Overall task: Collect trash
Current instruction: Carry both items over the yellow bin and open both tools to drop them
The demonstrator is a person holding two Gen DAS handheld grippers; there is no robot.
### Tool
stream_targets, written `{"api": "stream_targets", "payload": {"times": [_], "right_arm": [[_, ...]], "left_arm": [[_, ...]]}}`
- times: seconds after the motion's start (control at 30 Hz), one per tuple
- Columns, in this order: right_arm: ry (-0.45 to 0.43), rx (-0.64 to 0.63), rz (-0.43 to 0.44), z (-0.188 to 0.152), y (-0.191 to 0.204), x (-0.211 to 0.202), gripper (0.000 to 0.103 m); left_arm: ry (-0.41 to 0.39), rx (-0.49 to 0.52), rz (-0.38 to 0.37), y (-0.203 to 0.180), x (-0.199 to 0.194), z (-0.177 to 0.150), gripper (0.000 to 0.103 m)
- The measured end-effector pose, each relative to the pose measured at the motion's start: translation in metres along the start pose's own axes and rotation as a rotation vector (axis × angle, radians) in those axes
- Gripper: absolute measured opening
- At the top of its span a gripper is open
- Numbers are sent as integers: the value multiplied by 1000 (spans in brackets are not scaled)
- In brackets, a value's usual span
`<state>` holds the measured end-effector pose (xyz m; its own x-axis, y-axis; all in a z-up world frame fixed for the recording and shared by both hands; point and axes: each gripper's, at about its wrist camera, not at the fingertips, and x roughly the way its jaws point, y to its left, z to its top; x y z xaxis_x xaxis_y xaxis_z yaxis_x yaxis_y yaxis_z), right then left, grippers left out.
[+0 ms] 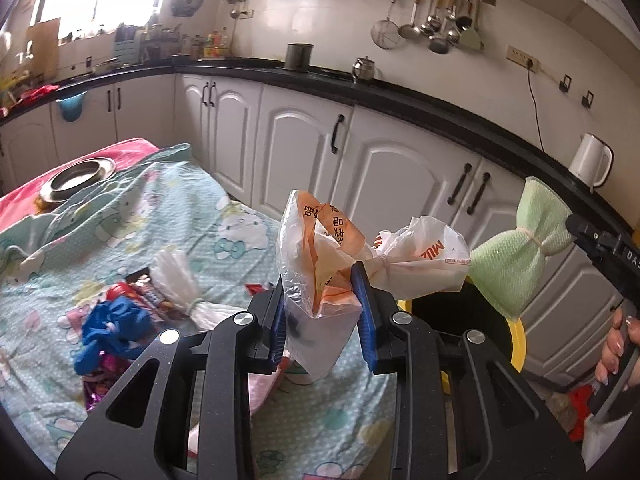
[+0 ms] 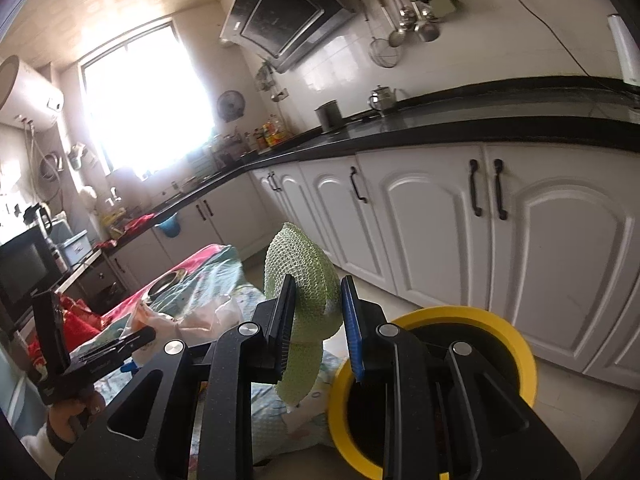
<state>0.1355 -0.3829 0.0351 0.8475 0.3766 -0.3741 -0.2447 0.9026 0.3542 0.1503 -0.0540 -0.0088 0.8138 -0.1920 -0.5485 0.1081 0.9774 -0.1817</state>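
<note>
Bag (image 1: 320, 264) upright in closed left gripper (image 1: 323, 312); right gripper (image 2: 318, 320) clamps upright green cloth (image 2: 306, 280).

Orange print on white plastic bag (image 1: 320, 264): Chinese characters on upper fold, read sideways, not legible enough to transcribe. Tied end of bag: orange letters "MU", upside down, rest cut off by fold; small orange strip of print below, too small to read. Right gripper (image 1: 600, 248) body: white letters "DAS", cut off at frame edge.
</note>
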Motion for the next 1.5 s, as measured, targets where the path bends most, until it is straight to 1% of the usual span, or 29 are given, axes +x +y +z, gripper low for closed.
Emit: {"api": "stream_targets", "payload": {"times": [0.27,0.53,0.97,1.5], "right_arm": [[-7,36,-63,-6,-27,-8,22],[-20,38,-143,-13,-48,-12,22],[-14,116,-215,-28,-91,-11,22],[15,155,-267,-48,-112,-5,23]], "left_arm": [[33,66,-16,-29,13,-7,22],[68,124,-27,-57,30,-15,22],[120,219,-58,-100,55,-34,23],[181,290,-70,-136,82,-61,23]]}}
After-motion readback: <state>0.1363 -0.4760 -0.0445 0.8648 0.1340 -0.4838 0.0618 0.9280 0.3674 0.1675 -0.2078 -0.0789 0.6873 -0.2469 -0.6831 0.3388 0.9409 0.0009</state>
